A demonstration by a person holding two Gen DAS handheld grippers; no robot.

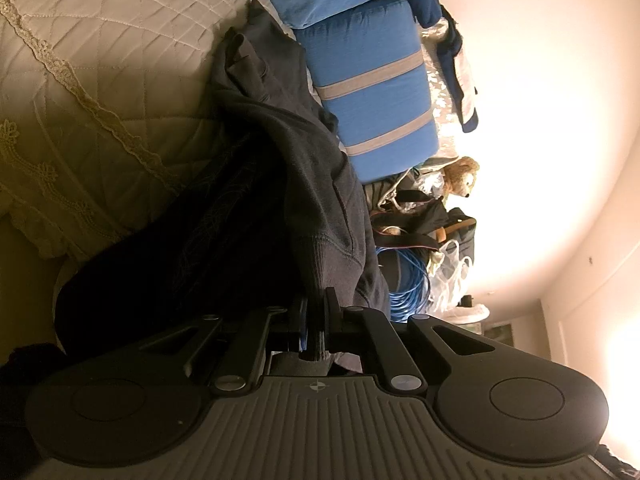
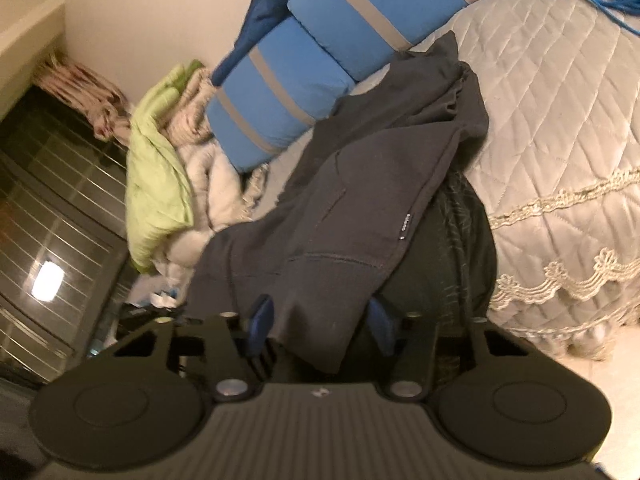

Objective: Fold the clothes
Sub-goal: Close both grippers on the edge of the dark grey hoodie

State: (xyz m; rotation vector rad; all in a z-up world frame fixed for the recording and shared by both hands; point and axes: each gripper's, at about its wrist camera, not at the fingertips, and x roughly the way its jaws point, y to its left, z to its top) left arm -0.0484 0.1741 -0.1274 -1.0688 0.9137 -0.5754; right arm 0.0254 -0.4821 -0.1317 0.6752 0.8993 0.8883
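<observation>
Left wrist view: the left gripper (image 1: 315, 312) is clenched on a ribbed hem of the dark garment (image 1: 316, 184), its fingers pressed close with the cloth pinched between them. The garment runs forward from the fingertips and lies bunched over the quilt (image 1: 100, 60), which spreads ahead and to the left of the gripper. Ahead and to the right sit blue striped cushions (image 1: 372, 92), and beyond them a teddy bear (image 1: 460, 178) above a coil of blue cable (image 1: 408, 280).

Right wrist view: the right gripper (image 2: 320, 320) has its jaws spread wide, with a flap of the garment (image 2: 360, 208) hanging loose between the blue pads (image 2: 262, 320), touched by neither as far as can be seen. The garment stretches forward across the quilt (image 2: 560, 120), which lies to the right. The cushions (image 2: 288, 92) lie ahead, and a green blanket (image 2: 156, 168) is piled ahead to the left.
</observation>
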